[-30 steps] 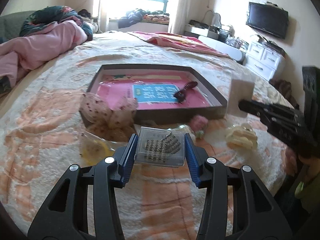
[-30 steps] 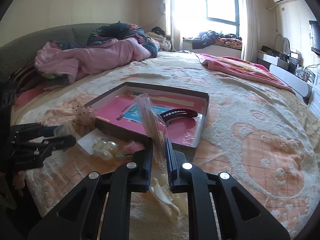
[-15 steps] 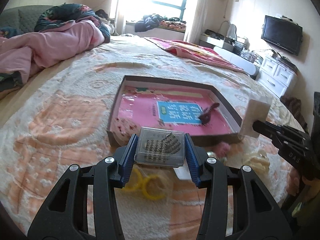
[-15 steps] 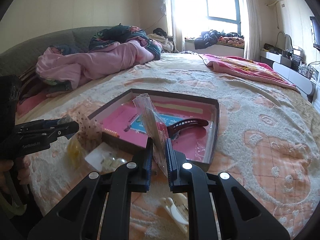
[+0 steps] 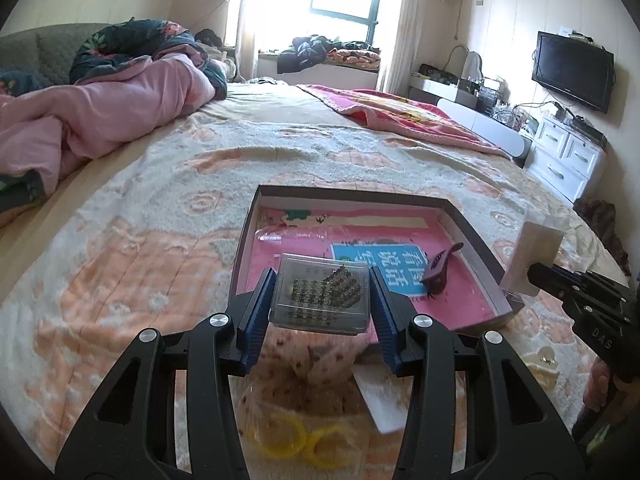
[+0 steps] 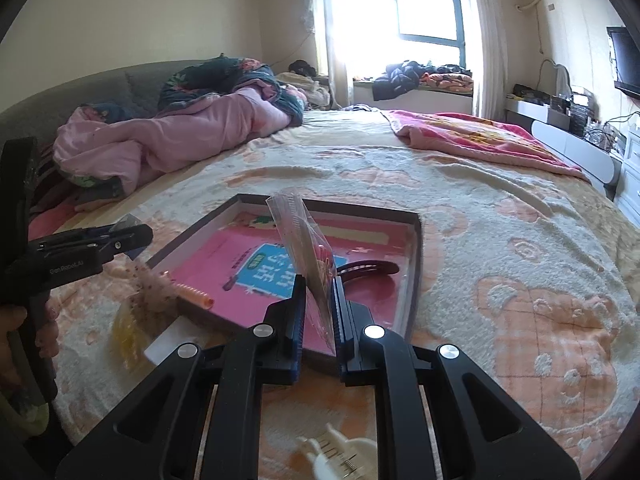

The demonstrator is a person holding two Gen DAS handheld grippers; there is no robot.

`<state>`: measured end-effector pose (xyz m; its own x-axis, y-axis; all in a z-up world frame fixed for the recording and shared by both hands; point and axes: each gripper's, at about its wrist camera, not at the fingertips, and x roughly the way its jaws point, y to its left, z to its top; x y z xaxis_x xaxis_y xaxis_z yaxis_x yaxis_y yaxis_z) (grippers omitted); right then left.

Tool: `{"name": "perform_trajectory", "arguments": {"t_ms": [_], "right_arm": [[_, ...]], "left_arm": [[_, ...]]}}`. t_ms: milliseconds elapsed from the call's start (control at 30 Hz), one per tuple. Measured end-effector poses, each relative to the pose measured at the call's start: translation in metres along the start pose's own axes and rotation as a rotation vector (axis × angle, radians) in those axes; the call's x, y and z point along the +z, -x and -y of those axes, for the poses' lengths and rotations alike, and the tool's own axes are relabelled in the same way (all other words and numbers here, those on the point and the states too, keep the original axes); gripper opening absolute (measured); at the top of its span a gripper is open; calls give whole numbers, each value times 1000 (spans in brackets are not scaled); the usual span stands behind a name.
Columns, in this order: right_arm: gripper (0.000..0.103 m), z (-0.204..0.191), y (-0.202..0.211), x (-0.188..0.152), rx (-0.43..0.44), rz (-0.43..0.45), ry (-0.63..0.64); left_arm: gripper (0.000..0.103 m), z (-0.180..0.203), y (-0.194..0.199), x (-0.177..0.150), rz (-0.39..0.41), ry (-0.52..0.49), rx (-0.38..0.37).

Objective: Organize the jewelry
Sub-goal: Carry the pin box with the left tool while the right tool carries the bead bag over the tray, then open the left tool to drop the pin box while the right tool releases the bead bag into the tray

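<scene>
Your left gripper (image 5: 320,300) grips the clear jewelry case (image 5: 320,294) above the tray's (image 5: 352,194) near edge; your right gripper (image 6: 320,312) pinches a clear packet (image 6: 304,248) there too. Only a dark hair clip (image 5: 438,270) lies inside. The yellow rings (image 5: 296,442) and polka-dot scrunchie (image 5: 312,368) remain on the bed.

Two fisheye views are taken from the grippers, each looking forward along its own fingers and tilted down over the bed toward the window. In the left wrist view the tray (image 5: 472,236) is seen close ahead from its near left corner, with the right gripper (image 5: 536,274) entering at the right edge. In the right wrist view the tray (image 6: 416,264) is seen from its near right, with the left gripper (image 6: 136,236) at the left edge. Tray, bed and window are shared.
</scene>
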<state>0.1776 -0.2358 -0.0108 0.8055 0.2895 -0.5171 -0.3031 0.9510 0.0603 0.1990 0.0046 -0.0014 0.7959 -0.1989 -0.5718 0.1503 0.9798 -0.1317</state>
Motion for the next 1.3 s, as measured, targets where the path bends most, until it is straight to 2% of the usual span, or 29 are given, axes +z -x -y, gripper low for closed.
{"name": "perform_trajectory", "arguments": {"t_ms": [267, 767, 1033, 1300], "right_arm": [[13, 22, -13, 9, -53, -11, -41], [13, 44, -58, 10, -148, -120, -53], [13, 44, -84, 5, -177, -199, -46], [16, 44, -86, 6, -187, -204, -50]], "left_arm": [[38, 1, -28, 15, -17, -15, 9], [38, -17, -90, 13, -152, 12, 39], [38, -19, -99, 9, -172, 11, 50], [38, -19, -100, 9, -173, 14, 53]]}}
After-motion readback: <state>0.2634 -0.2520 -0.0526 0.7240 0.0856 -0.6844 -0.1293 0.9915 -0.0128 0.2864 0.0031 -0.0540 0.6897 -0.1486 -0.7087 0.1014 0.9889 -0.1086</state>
